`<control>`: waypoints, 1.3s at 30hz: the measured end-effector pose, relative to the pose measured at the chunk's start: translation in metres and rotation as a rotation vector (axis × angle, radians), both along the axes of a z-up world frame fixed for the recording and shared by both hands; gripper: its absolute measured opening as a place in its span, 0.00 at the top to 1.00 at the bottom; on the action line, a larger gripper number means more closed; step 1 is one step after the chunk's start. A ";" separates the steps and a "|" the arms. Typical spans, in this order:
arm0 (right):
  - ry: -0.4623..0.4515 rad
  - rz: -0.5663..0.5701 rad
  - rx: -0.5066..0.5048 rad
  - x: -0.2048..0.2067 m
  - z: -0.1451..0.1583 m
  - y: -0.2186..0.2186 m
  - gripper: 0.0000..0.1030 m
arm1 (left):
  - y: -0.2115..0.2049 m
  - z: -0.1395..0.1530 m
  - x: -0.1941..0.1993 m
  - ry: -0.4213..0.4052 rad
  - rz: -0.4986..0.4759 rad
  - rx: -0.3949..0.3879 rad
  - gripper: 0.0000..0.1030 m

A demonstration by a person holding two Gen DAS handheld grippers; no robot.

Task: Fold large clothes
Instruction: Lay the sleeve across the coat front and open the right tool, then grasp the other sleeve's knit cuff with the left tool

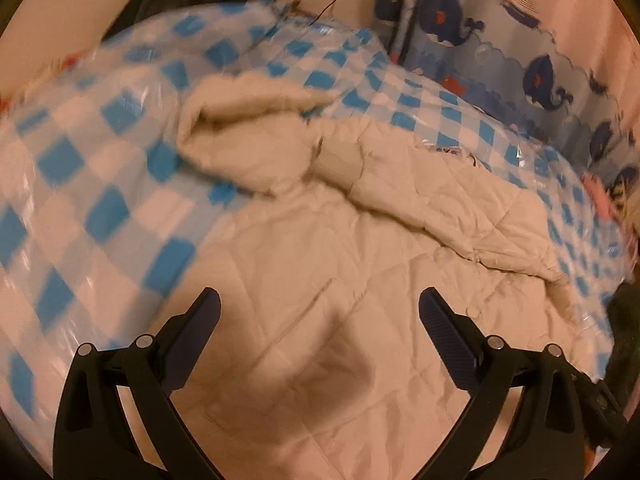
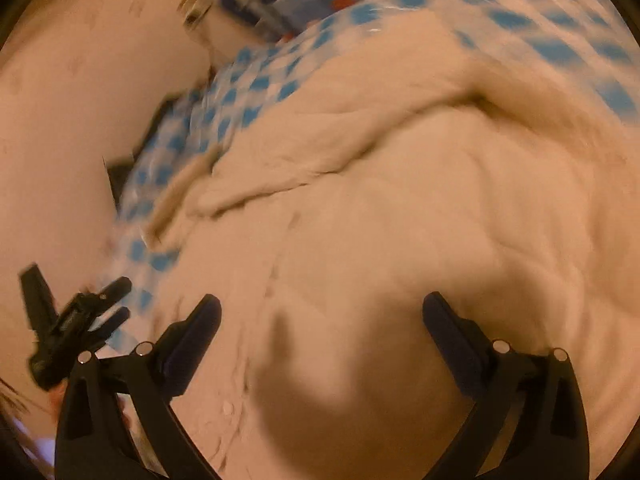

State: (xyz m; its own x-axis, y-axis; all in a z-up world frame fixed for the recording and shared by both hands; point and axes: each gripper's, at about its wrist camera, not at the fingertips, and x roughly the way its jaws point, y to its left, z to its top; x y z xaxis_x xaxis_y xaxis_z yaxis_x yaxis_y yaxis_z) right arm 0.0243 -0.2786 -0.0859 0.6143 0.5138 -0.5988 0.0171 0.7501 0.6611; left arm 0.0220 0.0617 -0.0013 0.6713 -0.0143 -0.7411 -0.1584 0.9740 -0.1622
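My left gripper and right gripper both hang spread wide, pinching nothing. Below lies the cream quilted padded coat on a blue-and-white checked plastic cover.

The quilted coat lies spread on the checkered cover, the printed curtain behind it.

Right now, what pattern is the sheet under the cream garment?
Blue-and-white checks on the sheet, clearest in the left wrist view.
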 end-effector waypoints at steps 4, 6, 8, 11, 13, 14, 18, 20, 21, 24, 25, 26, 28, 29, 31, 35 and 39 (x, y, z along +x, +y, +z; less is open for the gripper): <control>0.007 0.032 -0.032 0.003 -0.007 0.008 0.07 | -0.008 0.034 0.026 -0.062 -0.081 0.161 0.07; 0.008 0.059 -0.111 0.006 -0.007 0.020 0.06 | -0.008 0.048 0.051 -0.078 -0.113 0.222 0.07; 0.002 0.056 -0.132 0.004 -0.009 0.021 0.06 | -0.006 0.056 0.082 -0.069 -0.147 0.273 0.07; 0.008 0.051 -0.137 0.004 -0.011 0.020 0.06 | -0.004 0.059 0.134 -0.031 -0.192 0.375 0.07; 0.012 0.046 -0.136 0.005 -0.012 0.020 0.06 | -0.002 0.056 0.167 0.010 -0.228 0.406 0.07; 0.013 0.044 -0.139 0.004 -0.013 0.020 0.06 | -0.001 0.052 0.186 0.028 -0.250 0.417 0.07; 0.011 0.044 -0.180 0.003 -0.014 0.023 0.05 | 0.002 0.025 0.249 0.111 -0.290 0.551 0.07; 0.010 0.045 -0.199 0.003 -0.014 0.025 0.05 | 0.007 0.015 0.276 0.142 -0.269 0.534 0.07; 0.009 0.045 -0.201 0.002 -0.015 0.025 0.05 | 0.012 0.012 0.286 0.148 -0.254 0.511 0.07; 0.006 0.043 -0.206 0.002 -0.015 0.026 0.05 | 0.021 -0.002 0.309 0.167 -0.234 0.474 0.07; 0.005 0.043 -0.207 0.001 -0.015 0.026 0.05 | 0.022 -0.011 0.316 0.184 -0.239 0.478 0.07; 0.004 0.043 -0.208 0.002 -0.015 0.026 0.05 | 0.023 -0.017 0.321 0.194 -0.239 0.492 0.07; 0.002 0.042 -0.215 0.001 -0.016 0.027 0.05 | 0.024 -0.030 0.332 0.214 -0.237 0.513 0.07; 0.002 0.042 -0.220 0.001 -0.016 0.028 0.05 | 0.026 -0.035 0.337 0.217 -0.230 0.516 0.07; 0.000 0.042 -0.234 0.001 -0.016 0.031 0.05 | 0.029 -0.043 0.345 0.222 -0.206 0.537 0.07; -0.002 0.043 -0.268 0.002 -0.017 0.036 0.05 | 0.039 -0.058 0.352 0.242 -0.173 0.525 0.20; -0.002 0.044 -0.295 0.002 -0.016 0.039 0.05 | 0.049 -0.052 0.347 0.224 -0.125 0.487 0.62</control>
